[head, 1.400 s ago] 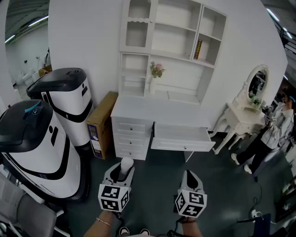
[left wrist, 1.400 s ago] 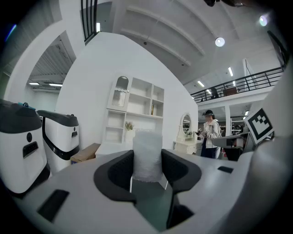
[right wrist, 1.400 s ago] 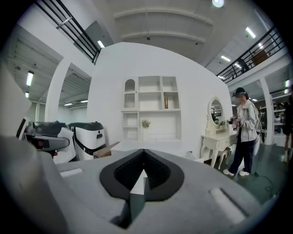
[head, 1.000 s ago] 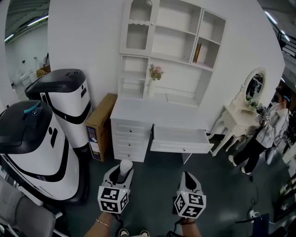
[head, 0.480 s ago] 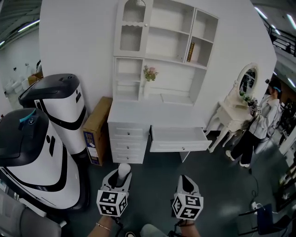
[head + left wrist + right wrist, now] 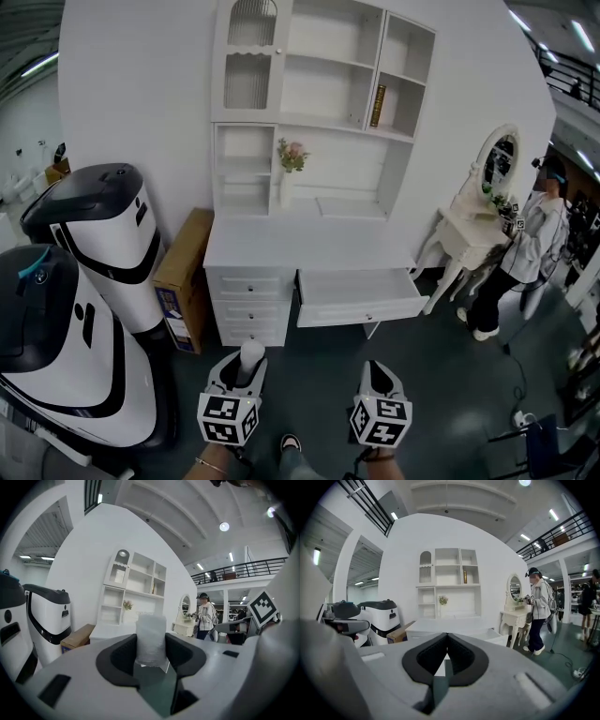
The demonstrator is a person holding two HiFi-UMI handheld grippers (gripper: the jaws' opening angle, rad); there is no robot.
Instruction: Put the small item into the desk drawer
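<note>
- The left gripper point(image 6: 243, 366) squeezes the small white item point(image 6: 151, 638) between its two jaws (it looks like a soft, bumpy roll). The item stands upright.
- The right gripper point(image 6: 447, 639) has its jaws pressed together, with nothing in them.
- Both grippers are low in the head view, over the dark floor point(image 6: 314, 370), well apart from the desk.
- The white desk point(image 6: 281, 246) has its drawer point(image 6: 364, 313) on the right side pulled out and open.
- A brown box point(image 6: 176, 277) leans beside the desk, next to two big white and black machines point(image 6: 98, 239).
- A person point(image 6: 525, 248) stands far to the right by a little mirror table point(image 6: 469, 230).
</note>
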